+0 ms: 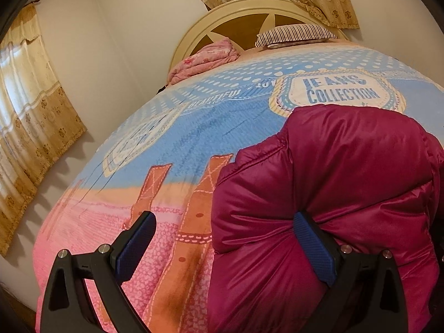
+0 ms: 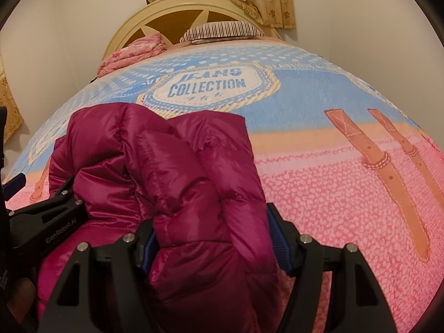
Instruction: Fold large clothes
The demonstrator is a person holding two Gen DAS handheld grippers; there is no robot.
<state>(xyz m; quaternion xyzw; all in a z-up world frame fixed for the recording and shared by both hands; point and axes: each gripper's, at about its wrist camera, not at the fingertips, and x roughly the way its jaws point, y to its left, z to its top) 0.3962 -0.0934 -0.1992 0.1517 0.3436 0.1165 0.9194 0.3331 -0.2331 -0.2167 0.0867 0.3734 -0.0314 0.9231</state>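
A shiny magenta puffer jacket (image 1: 333,188) lies bunched on the bed, near its front edge. My left gripper (image 1: 224,247) is open at the jacket's left edge: one blue pad (image 1: 313,247) presses into the padding, the other pad (image 1: 136,247) hangs over the bedspread. In the right wrist view the jacket (image 2: 155,166) is folded into a thick roll. My right gripper (image 2: 213,238) is shut on that roll, with its pads sunk into the padding. The left gripper (image 2: 55,211) also shows there, at the jacket's left side.
The bed carries a blue and pink bedspread (image 1: 194,127) printed with "JEANS COLLECTION". A pink bundled quilt (image 1: 205,58) and a striped pillow (image 1: 294,34) lie by the headboard (image 1: 241,14). Curtains (image 1: 33,116) hang at the left wall. Bare bedspread (image 2: 347,194) stretches right of the jacket.
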